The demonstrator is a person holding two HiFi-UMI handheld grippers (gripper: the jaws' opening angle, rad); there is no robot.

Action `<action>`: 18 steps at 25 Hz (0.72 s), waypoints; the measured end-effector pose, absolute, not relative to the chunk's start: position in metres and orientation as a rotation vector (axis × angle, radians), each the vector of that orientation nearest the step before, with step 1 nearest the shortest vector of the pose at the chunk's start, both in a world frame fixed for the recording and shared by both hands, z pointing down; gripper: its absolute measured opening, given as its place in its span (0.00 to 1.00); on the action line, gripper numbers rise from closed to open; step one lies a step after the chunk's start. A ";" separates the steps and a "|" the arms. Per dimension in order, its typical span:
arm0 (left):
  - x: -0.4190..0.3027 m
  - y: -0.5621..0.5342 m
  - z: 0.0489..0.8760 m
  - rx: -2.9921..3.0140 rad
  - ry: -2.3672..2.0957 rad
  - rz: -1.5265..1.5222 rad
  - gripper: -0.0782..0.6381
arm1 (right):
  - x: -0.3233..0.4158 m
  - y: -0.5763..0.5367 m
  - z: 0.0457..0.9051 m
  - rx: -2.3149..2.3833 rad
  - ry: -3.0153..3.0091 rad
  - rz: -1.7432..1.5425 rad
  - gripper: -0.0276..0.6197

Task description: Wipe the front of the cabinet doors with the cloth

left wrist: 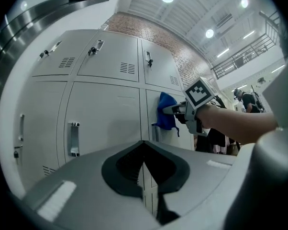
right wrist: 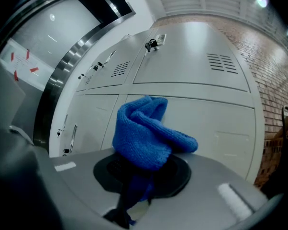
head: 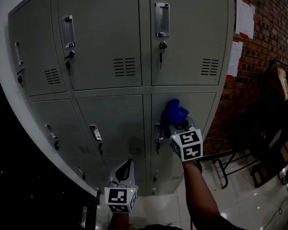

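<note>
The cloth (right wrist: 149, 133) is bright blue with a coarse, looped weave. It is bunched into a thick folded wad instead of being spread flat. In the right gripper view it rises out of the jaws, its long axis running up and forward toward the cabinet (head: 105, 32). One rounded fold stands at the top and a second lobe pushes out to the right. A narrow tail of it runs down into the slot between the jaws.

The right gripper (head: 180, 125) is clamped on that lower part, so most of the wad sits beyond and above the jaw tips. In the head view the cloth sits at the upper left of the lower right door (head: 199, 109), just above the handle (head: 158, 133). In the left gripper view it stands roughly upright against that grey door and appears to touch it. A loose corner hangs below it.

The left gripper (head: 126, 169) is lower, well apart from the cloth. It points at the cabinet, and its jaws are closed together with nothing between them.
</note>
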State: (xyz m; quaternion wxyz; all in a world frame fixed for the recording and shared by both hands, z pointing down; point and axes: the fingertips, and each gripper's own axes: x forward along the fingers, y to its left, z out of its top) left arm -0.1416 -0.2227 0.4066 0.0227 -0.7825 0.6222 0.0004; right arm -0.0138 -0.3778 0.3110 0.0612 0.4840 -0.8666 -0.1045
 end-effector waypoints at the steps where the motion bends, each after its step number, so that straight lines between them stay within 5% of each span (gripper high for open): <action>1: -0.140 -0.224 0.407 -2.428 1.925 0.004 0.13 | -0.007 -0.379 0.312 1.477 -2.613 -0.314 0.15; 18: -0.138 -0.218 0.409 -2.428 1.946 0.009 0.13 | 0.129 -0.400 0.335 1.740 -2.360 -0.247 0.16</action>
